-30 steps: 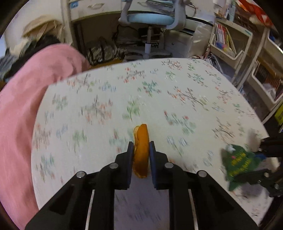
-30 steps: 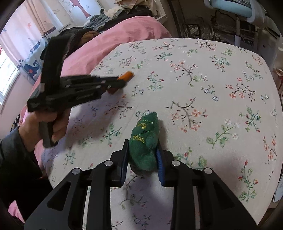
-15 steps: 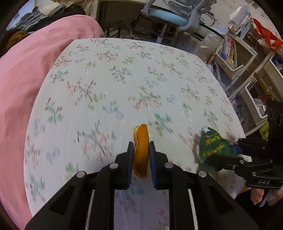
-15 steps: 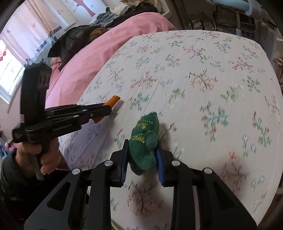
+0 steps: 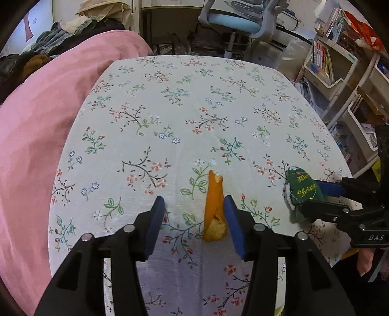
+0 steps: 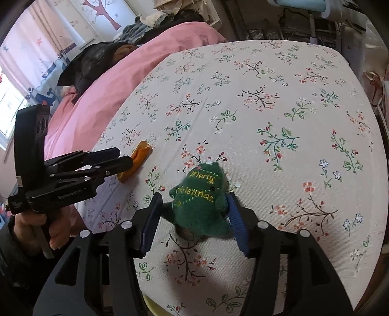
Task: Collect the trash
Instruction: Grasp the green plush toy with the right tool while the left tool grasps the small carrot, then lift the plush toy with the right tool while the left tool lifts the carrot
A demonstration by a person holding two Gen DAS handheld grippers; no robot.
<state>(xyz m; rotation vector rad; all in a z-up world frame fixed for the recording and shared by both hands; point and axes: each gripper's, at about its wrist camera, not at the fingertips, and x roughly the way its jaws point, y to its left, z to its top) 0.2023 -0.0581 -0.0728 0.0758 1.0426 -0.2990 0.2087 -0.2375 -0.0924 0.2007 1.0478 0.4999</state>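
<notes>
- Gaping over the flowered tablecloth (image 5: 150,102), the left gripper (image 5: 193,211) has just been opening its jaws; an orange peel (image 5: 214,211) stands between them, leaning against the right blue pad with clear space on its left side, so nothing clamps it.
- Seen from the right wrist camera, that same peel (image 6: 136,162) lies on the cloth at the tips of the left gripper (image 6: 121,160), which a hand (image 6: 36,226) holds by its black grip.
- The right gripper (image 6: 194,211) has likewise just been opening. A green felt Christmas tree (image 6: 199,201), stitched with "Merry Christmas" in yellow thread, sits between its jaws; the tree's right edge touches the right pad, while a gap shows between the tree and the left pad.
- From the left wrist camera the felt tree (image 5: 302,192) appears at the tips of the right gripper (image 5: 318,197), near the table's right edge and well apart from the peel.
- A pink blanket (image 5: 36,126) lies along the table's left side, with a heap of dark clothing (image 6: 97,60) beyond it.
- A light-blue office chair (image 5: 240,19) stands past the far edge, and white shelves with books (image 5: 325,58) stand to the right.
</notes>
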